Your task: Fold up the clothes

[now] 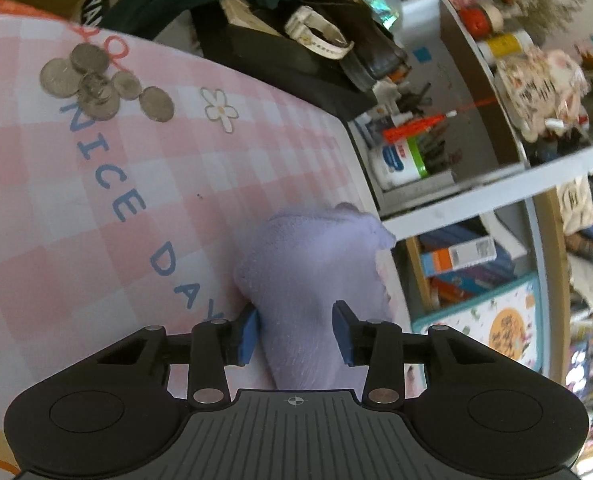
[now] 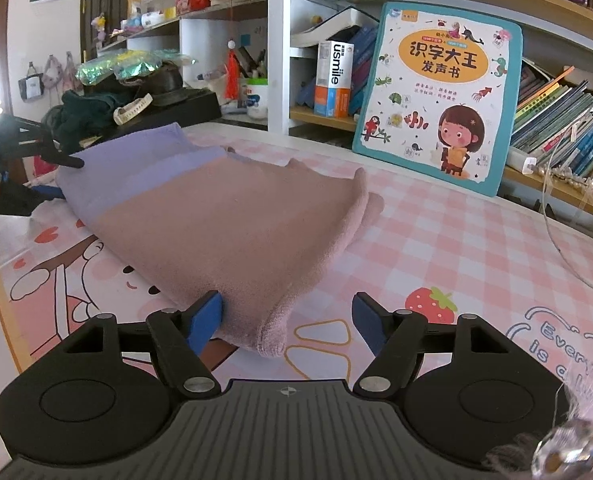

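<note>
I see the worktop point(image 2: 436, 240) covered by a pink-and-white checked mat printed with a strawberry, cartoon figures and blue lettering. On it lies a folded garment point(image 2: 232, 224), dusty pink with a lilac band at its far end. A small heap of coins point(image 1: 96, 84) sits on the mat, and a picture book point(image 2: 436, 96) stands on the worktop's back edge against the shelves.

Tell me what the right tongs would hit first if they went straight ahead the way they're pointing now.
Probably the pink end of the folded garment: it already lies between the right tongs, against the left pad, clear of the right pad. Depth beyond is unclear.
</note>
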The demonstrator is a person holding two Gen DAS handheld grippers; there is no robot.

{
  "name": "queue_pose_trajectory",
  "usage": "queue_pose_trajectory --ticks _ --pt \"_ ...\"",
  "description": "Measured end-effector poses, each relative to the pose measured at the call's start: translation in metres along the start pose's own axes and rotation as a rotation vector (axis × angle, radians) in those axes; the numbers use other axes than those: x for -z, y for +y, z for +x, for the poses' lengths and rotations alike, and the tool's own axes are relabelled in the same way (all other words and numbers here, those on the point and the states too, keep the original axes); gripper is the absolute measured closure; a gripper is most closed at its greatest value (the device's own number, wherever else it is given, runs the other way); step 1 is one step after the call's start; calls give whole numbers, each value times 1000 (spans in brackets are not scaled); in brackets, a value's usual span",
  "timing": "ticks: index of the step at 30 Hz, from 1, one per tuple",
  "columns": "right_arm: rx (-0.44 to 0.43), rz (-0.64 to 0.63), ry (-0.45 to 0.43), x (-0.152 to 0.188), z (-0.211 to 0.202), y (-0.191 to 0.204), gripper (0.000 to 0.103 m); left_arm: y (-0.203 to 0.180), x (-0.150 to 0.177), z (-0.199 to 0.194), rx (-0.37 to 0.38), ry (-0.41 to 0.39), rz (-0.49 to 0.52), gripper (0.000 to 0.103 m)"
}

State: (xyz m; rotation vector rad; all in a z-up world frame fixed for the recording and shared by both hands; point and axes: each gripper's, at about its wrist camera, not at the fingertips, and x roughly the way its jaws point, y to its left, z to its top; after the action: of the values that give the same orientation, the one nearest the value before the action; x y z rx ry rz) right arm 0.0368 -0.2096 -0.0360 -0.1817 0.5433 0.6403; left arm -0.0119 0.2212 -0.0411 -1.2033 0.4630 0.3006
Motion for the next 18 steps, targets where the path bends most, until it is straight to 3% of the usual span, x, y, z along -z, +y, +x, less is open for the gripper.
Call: queue_pose_trajectory --ticks 4,6,8,12,14,16,18 --pt "-9 11 6 0 1 -2 35 -2 0 1 -14 4 32 74" --pt "-13 16 8 0 1 -3 35 -5 1 2 -18 6 70 88" --pt "-15 20 10 0 1 -4 35 -12 4 -1 -8 -10 135 93" --pt "-10 28 16 -1 2 -6 35 -62 29 -24 58 -104 477 93" --pt "-1 40 20 -1 2 -8 35 -79 40 -31 90 -124 584 92" --pt "-4 53 21 -1 2 -10 35 -79 39 -29 89 -118 583 90" --pt "-9 61 21 0 2 -11 35 -68 30 -18 67 -86 505 79"
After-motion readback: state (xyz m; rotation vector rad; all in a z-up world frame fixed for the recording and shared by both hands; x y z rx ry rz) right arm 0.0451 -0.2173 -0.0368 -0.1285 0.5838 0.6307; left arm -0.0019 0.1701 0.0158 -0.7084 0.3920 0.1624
